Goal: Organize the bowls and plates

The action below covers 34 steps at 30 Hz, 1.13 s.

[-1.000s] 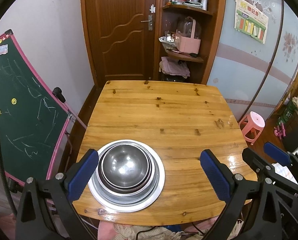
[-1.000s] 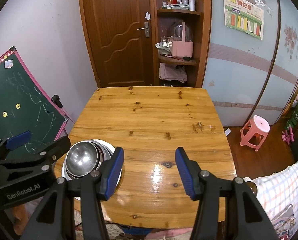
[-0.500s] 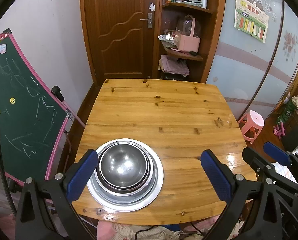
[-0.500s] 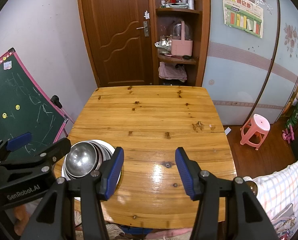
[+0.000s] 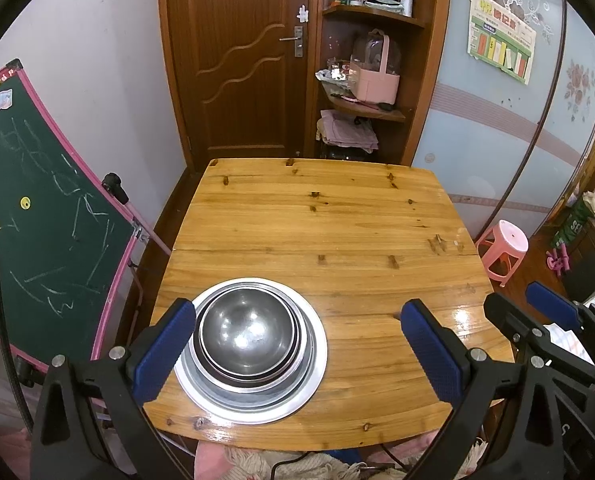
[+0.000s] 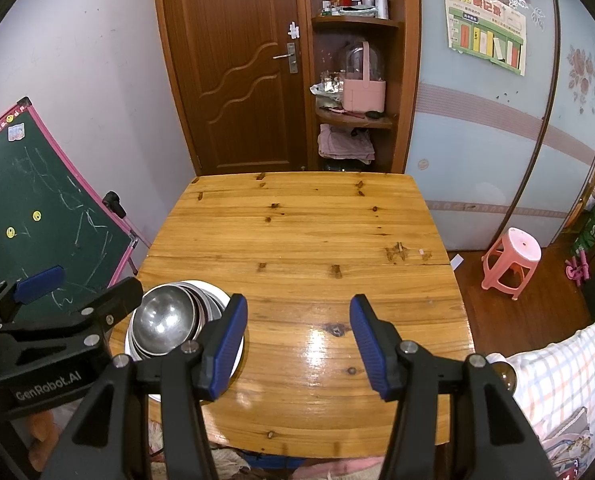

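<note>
Nearest the left camera, the left gripper is spread wide and holds nothing; its blue ribbed pads hang above the near edge of the table, the left pad just beside the stack. The right gripper is likewise wide open and empty, over bare wood to the right of the stack. Between and ahead of them the task's things sit together at the table's near left corner: steel bowls nested one inside another, resting on a broad, flat, pale-rimmed plate. Judging from this, the stacking looks finished or nearly so, and the step in hand is either a last check or a retreat. To do it well, keep both grippers clear of the thin rims, since polished steel on steel slides easily and a nudge from a pad could skew the nest or push the plate toward the near edge, which is close. If the stack must be shifted, gripping the plate's rim would likely carry everything at once. The bowls are round, smooth and mirror-bright, showing lamp highlights; the table is glossy varnished planks with dark knots. Farther off stand a green chalkboard at left, a pink stool at right, then a brown door and shelves.
</note>
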{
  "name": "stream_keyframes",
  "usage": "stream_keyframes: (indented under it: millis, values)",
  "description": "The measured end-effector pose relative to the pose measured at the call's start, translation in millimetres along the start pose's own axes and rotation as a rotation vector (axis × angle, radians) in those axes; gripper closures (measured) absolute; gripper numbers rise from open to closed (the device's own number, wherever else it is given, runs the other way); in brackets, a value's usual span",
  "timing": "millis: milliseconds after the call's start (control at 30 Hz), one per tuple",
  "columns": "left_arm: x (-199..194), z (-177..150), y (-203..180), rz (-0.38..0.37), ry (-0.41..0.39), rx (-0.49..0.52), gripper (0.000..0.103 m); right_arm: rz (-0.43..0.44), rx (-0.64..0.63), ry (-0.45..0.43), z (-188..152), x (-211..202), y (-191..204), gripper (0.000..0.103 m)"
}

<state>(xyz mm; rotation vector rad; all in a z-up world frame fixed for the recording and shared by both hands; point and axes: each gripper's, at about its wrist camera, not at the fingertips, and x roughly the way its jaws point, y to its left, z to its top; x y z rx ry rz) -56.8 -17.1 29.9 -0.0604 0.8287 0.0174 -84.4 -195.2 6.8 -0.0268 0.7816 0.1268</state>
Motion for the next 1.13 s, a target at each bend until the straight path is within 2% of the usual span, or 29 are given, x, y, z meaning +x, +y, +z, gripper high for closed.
stream_keyframes:
  millis: [1133]
  values:
    - [4.6, -4.9, 6.6, 0.005, 0.013, 0.003, 0.001, 0.018, 0.012, 0.009, -3.0, 3.9, 2.7, 0.049]
